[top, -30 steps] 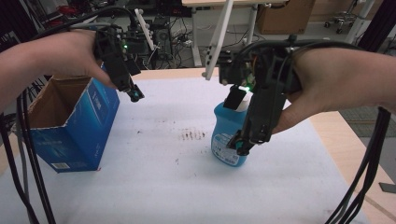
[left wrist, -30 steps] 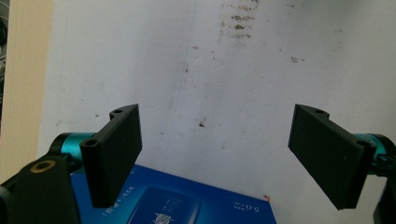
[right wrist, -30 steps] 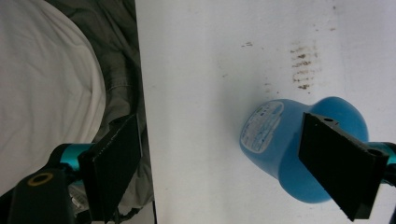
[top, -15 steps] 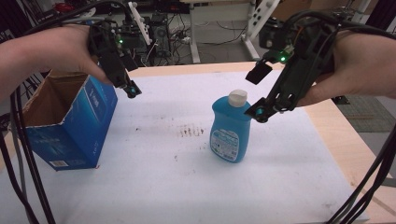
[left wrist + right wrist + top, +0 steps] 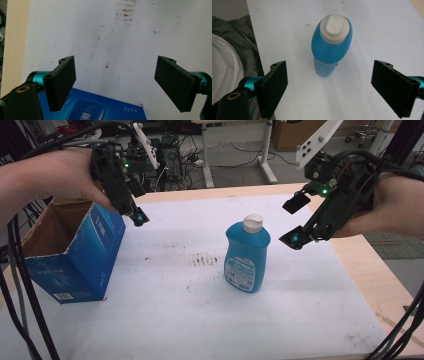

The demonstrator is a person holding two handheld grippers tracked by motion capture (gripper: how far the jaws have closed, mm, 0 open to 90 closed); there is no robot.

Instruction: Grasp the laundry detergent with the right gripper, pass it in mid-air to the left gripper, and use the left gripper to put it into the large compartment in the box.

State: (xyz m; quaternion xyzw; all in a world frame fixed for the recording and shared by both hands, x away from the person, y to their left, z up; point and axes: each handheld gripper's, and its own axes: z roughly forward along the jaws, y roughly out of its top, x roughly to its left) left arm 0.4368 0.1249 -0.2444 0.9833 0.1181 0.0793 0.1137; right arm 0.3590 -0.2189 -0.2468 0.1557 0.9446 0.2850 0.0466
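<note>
A blue bottle [image 5: 246, 255] with a white cap stands upright in the middle of the white mat; the right gripper view looks down on the bottle [image 5: 332, 47] from above. My right gripper [image 5: 294, 221] hangs open to the right of the bottle, apart from it, and its jaws [image 5: 337, 90] stand wide with nothing between them. An open blue cardboard box [image 5: 75, 255] sits at the left. Above the box's right top edge my left gripper [image 5: 135, 215] is open and empty. In the left gripper view that gripper [image 5: 117, 85] has the box's blue side [image 5: 100, 110] just below it.
The white mat [image 5: 175, 320] covers a wooden table whose bare edge [image 5: 372, 275] runs along the right. Dark stains [image 5: 205, 260] mark the mat left of the bottle. Cables trail from both grippers, and desks with equipment stand behind the table.
My right gripper has let go of the bottle and drawn back up and to the right, its jaws now wide. The bottle stays standing. The left gripper has barely moved.
</note>
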